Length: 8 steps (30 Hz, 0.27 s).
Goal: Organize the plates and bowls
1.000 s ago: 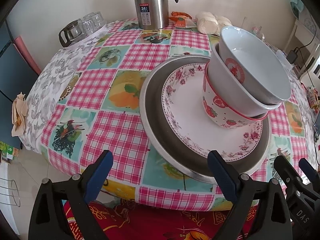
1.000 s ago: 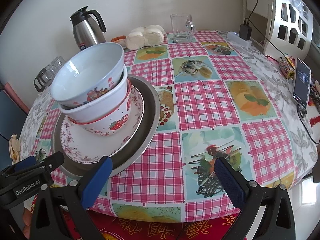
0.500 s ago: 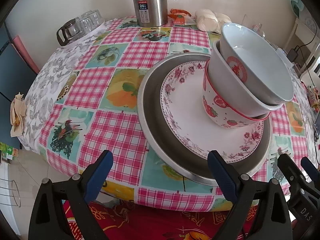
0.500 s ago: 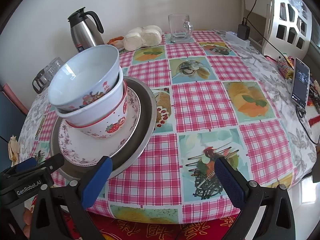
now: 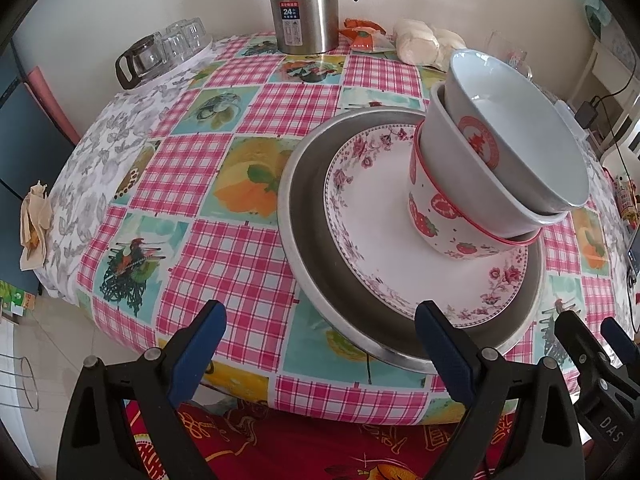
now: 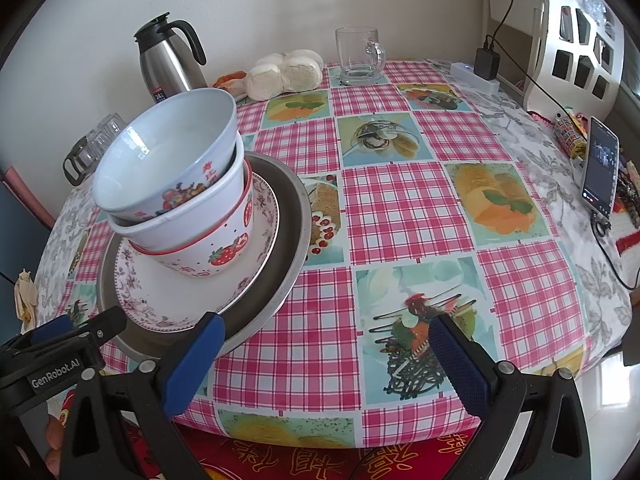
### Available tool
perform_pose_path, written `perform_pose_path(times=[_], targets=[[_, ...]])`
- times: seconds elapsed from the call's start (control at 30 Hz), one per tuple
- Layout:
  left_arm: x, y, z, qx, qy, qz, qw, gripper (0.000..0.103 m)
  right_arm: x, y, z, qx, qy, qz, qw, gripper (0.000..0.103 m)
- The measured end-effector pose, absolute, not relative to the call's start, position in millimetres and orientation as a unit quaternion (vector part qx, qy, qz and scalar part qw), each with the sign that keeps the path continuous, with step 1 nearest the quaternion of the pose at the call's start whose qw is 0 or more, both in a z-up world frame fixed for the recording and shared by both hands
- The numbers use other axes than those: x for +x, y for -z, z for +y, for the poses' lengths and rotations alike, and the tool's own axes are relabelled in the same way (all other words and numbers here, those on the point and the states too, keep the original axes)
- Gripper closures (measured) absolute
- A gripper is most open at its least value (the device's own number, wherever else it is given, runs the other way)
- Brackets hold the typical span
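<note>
Nearest the cameras, the left gripper (image 5: 320, 340) hangs at the front edge of the round desk (image 5: 224, 248), its blue-padded jaws spread wide and holding nothing. The right gripper (image 6: 326, 350) sits just beside it with jaws likewise wide apart and empty; its left finger overlaps the near rim of the dish stack in the right wrist view, though whether it touches cannot be told.

Just beyond the jaws, on the pink-checked tablecloth with food pictures (image 6: 400, 208), lies a wide shallow steel plate (image 5: 308, 248). Inside it rests a white plate with a pink floral rim (image 5: 380, 240). On that plate stands a white bowl with red strawberries (image 5: 436, 220), set toward the plate's right side as the left wrist camera sees it. A plain white bowl (image 6: 180, 222) is nested in it, and a white bowl with a red round emblem (image 5: 520, 148) sits tilted on top.

Farther back, a clear glass pot with a black handle (image 5: 140, 60) and small glasses stand on the left edge. At the rear stand a steel thermos jug with a black handle (image 5: 304, 4), a bag of pale buns (image 6: 286, 74), and a clear glass mug (image 6: 358, 56). On the far right lies a phone (image 6: 600, 168) with its cable.
</note>
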State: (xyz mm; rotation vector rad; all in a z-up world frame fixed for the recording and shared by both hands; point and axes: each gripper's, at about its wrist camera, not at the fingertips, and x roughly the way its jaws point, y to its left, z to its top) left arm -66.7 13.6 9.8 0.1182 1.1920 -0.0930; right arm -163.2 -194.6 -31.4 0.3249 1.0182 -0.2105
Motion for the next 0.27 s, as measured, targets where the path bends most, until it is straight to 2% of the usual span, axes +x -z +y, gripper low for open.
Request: perform_pose_path(times=[0.27], targets=[[-66.6,-10.2,12.7,0.054,0.046,0.564,0.823,0.008,-161.9,32.2,-194.4,0.154,0.102,0.485,0.855,0.0]])
